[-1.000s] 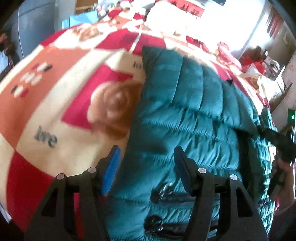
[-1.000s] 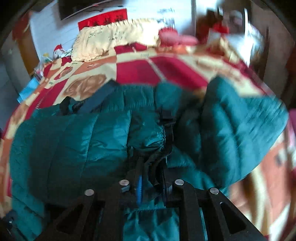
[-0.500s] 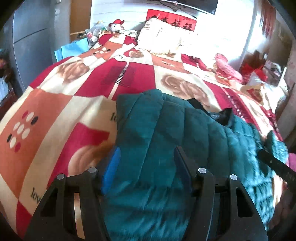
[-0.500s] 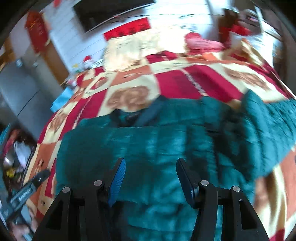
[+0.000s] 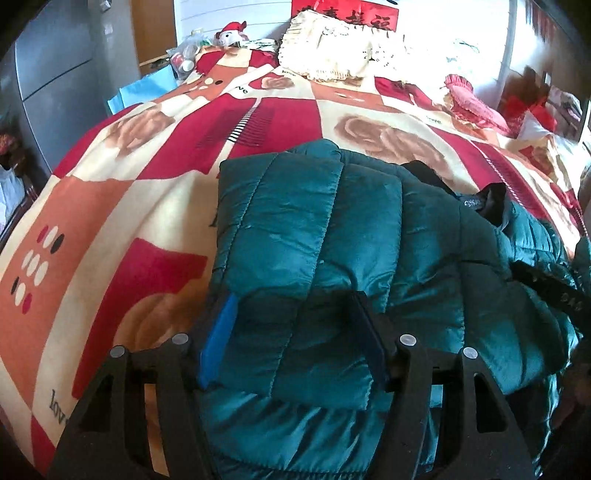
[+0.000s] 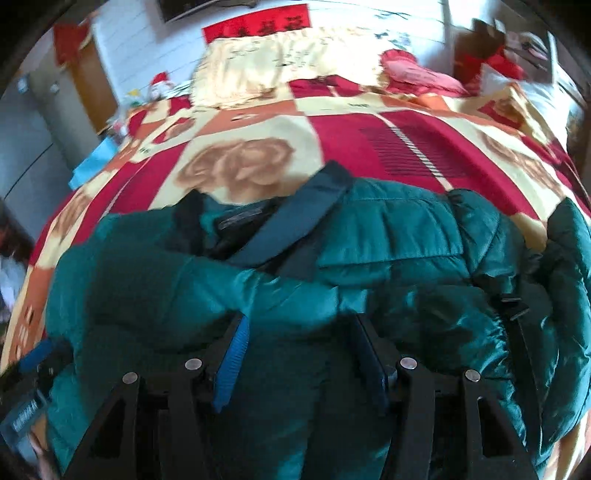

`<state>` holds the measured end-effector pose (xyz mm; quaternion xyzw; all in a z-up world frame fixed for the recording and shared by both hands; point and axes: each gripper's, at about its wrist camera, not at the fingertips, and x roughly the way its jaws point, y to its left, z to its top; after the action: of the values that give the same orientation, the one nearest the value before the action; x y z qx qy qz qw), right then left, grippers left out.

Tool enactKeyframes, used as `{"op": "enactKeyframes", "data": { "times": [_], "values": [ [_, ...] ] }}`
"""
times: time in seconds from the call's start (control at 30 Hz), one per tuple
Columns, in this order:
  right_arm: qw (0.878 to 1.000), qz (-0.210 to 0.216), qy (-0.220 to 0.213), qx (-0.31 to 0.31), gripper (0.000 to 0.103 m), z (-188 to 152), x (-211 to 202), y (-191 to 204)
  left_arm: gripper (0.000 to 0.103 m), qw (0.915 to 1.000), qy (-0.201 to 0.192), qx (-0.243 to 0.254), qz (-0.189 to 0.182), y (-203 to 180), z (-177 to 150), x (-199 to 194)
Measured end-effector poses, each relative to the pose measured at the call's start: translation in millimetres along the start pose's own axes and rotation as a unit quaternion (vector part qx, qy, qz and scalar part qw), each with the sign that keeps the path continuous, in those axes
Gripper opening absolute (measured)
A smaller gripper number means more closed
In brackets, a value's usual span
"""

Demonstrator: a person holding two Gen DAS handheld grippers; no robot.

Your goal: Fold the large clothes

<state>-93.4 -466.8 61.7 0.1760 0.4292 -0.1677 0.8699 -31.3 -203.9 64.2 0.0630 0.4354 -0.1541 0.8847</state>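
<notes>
Both hand-held grippers (image 5: 291, 314) (image 6: 301, 339) hover over the jacket (image 5: 314, 229).

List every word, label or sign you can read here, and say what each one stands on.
"love": on the blanket, at the near left edge and again near the pillow.
Red banner on the wall: gold characters, too blurred to read.
Neck label of the teal jacket: pale lettering, too small to read.
Dark strap on the jacket: pale letters, unreadable.

Teal puffer jacket (image 6: 388, 251) on patterned blanket (image 6: 369, 133), right tool (image 6: 295, 343) parted above
</notes>
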Motion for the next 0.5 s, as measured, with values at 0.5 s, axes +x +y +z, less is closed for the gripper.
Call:
{"op": "enactKeyframes", "data": {
  "times": [0.5],
  "values": [
    [1.000,0.002,-0.012,-0.010,0.055,-51,-73,-26,0.064,1.0000,-0.004,-0.007,0.003,0,-3,1]
  ]
}}
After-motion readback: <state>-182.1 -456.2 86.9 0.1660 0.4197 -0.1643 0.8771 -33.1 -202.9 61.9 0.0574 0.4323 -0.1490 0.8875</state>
